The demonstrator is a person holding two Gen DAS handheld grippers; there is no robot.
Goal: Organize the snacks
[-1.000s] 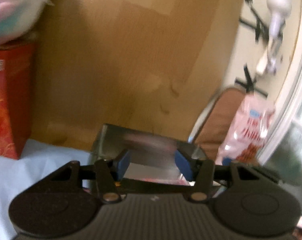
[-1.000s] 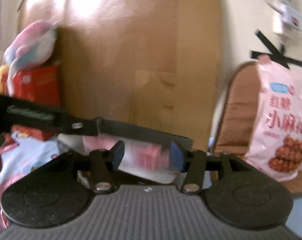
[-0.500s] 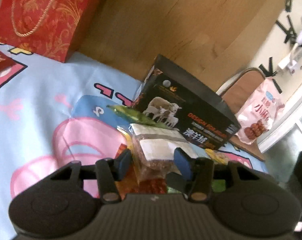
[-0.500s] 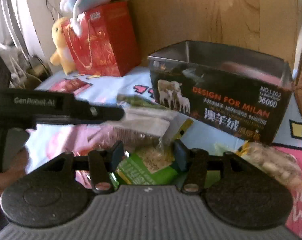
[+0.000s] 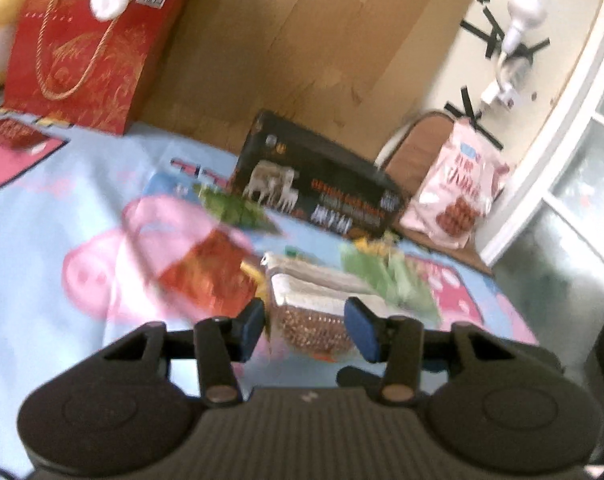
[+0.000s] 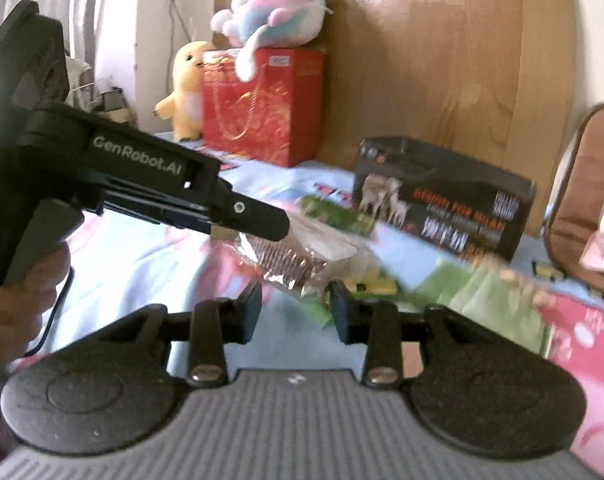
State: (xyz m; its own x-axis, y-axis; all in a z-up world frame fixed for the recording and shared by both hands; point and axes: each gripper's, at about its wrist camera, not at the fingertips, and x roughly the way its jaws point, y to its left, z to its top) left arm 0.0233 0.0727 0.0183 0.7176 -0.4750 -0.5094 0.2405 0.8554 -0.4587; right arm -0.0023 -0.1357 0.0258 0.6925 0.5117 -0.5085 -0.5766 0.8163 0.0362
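Left wrist, snack packet [image 5: 308, 312] between left tool [image 5: 305, 330] fingers

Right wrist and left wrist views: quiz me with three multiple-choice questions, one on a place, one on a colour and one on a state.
1. Where does the pink snack bag stand?
A. on the blue sheet
B. on the brown chair
C. atop the plush toy

2. What colour is the gift bag with the rope handle?
A. green
B. white
C. red

3. In what state is the black box?
A. upright with its top open
B. crushed flat
C. lying upside down

Key:
1 B, the bag leans against the chair's back.
2 C, it is red with gold patterning.
3 A, the right wrist view shows its open rim.
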